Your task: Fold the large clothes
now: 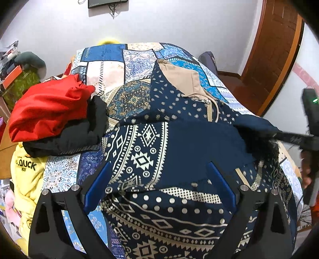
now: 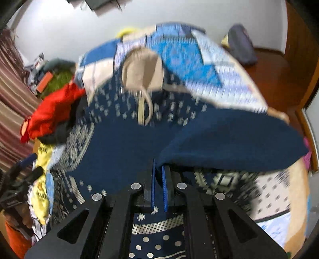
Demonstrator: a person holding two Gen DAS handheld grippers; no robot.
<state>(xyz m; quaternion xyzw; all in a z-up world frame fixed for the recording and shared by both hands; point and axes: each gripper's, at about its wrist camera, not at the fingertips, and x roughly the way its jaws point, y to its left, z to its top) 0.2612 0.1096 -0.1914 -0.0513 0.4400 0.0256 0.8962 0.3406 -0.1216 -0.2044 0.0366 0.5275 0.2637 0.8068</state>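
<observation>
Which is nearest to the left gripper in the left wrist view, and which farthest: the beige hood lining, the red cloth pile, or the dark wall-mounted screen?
1. Red cloth pile, at the left on the bed, nearest the left gripper.
2. Beige hood lining, ahead, centre.
3. Dark wall-mounted screen, top, on the far wall.

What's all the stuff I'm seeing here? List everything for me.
Patterned hoodie: one, navy with cream print and beige hood, spread on bed.
Bedspread: one, blue and cream patchwork, under the hoodie.
Red garment: one, red, left side of bed.
Black garment: one, black, under the red one.
Yellow garment: one, yellow, bed's left edge.
Door: one, brown wood, far right.
Left gripper: one, black with blue pads, open over hoodie.
Right gripper: one, same colours, pinching a hoodie fold.
</observation>
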